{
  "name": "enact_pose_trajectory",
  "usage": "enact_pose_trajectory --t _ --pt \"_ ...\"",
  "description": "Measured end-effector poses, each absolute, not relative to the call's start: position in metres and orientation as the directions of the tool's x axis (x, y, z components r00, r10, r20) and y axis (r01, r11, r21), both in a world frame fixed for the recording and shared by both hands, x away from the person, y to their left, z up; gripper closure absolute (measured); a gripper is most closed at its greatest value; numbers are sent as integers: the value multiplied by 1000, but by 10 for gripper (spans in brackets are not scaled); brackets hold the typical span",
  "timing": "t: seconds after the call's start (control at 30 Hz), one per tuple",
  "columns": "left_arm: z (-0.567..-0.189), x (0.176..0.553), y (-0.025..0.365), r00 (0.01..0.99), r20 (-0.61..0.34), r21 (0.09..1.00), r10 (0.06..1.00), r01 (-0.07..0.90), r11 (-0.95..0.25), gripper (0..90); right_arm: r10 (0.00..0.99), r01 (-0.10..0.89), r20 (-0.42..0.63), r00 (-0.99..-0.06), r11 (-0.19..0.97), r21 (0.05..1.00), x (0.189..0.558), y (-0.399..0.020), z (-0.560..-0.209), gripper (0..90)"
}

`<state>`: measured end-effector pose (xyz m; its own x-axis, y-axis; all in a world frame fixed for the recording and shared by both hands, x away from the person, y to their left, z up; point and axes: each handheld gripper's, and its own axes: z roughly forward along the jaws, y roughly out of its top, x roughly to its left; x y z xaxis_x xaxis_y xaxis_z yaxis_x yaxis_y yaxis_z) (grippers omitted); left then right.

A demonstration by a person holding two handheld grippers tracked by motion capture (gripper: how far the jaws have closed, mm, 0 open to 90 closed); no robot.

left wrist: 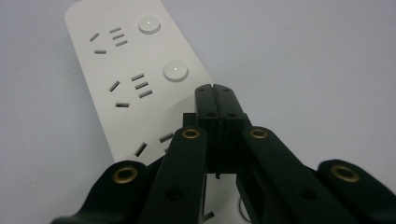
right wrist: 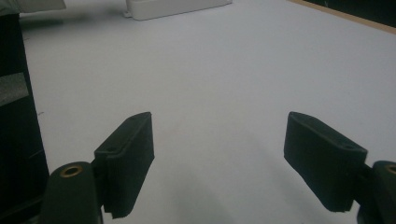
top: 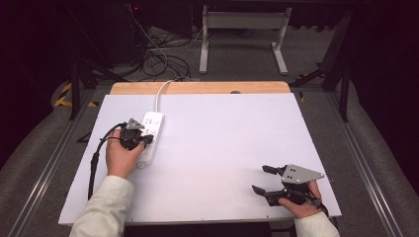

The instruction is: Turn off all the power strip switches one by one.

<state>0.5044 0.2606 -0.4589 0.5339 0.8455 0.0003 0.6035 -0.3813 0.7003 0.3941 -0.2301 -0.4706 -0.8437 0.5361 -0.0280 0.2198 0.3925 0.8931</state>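
Note:
A white power strip (top: 150, 132) lies on the left part of the white table, its cord running to the far edge. My left gripper (top: 142, 139) hovers over the strip's near half, held in the person's left hand. In the left gripper view its jaws are pressed together with nothing between them, the left gripper (left wrist: 215, 89) just above the power strip (left wrist: 128, 70), beside its round buttons. My right gripper (top: 261, 178) rests at the near right of the table, jaws wide apart. The right gripper (right wrist: 219, 158) has only bare table between its fingers.
The white table (top: 222, 148) has a wooden strip (top: 197, 88) along its far edge. Cables (top: 158, 59) and a desk frame (top: 242, 34) lie on the floor beyond. A black cable (top: 94, 158) trails from the left gripper along the table's left side.

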Motion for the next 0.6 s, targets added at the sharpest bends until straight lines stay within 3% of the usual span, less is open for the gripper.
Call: enact_pose_trajectory --t 0.6 --pt "-460 501 260 519 -1 706 855 605 -367 900 532 219 -26 -847 391 894 393 -230 -471 250"
